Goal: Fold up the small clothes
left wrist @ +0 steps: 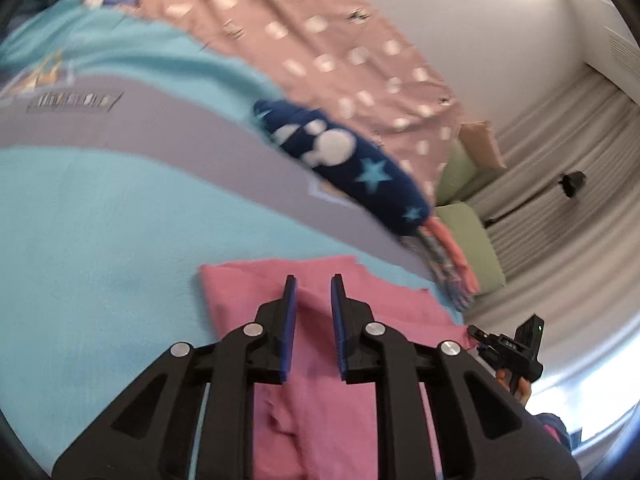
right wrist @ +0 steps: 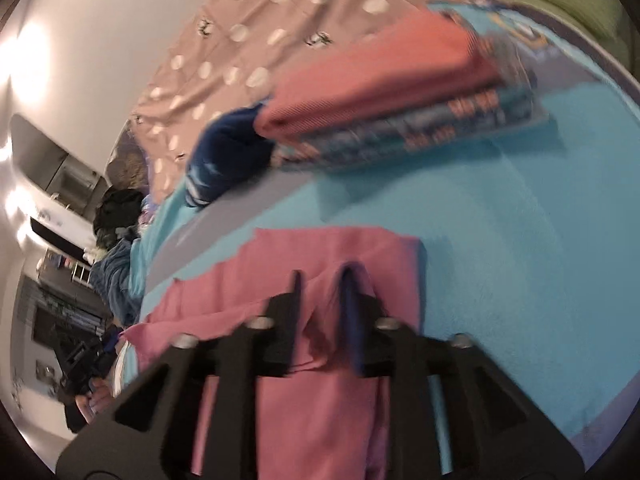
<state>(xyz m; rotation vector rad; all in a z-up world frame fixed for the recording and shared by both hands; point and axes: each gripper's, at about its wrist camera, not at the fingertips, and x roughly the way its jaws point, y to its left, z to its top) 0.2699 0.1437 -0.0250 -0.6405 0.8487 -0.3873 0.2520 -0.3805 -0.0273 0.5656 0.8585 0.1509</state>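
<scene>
A small pink garment (left wrist: 320,360) lies on a turquoise blanket (left wrist: 100,240). My left gripper (left wrist: 314,292) is over it with its jaws slightly apart and a ridge of pink cloth between them. In the right wrist view the same pink garment (right wrist: 320,256) lies under my right gripper (right wrist: 322,288), whose fingers stand apart with a raised fold of cloth between them. The right gripper also shows in the left wrist view (left wrist: 508,348) at the garment's right edge. Both views are blurred.
A stack of folded clothes (right wrist: 380,80), coral on top, sits on the blanket beyond the pink garment. A navy fleece roll with stars (left wrist: 344,160) lies beside it. A pink dotted sheet (left wrist: 340,40), green cushions (left wrist: 468,248) and curtains (left wrist: 560,184) are behind.
</scene>
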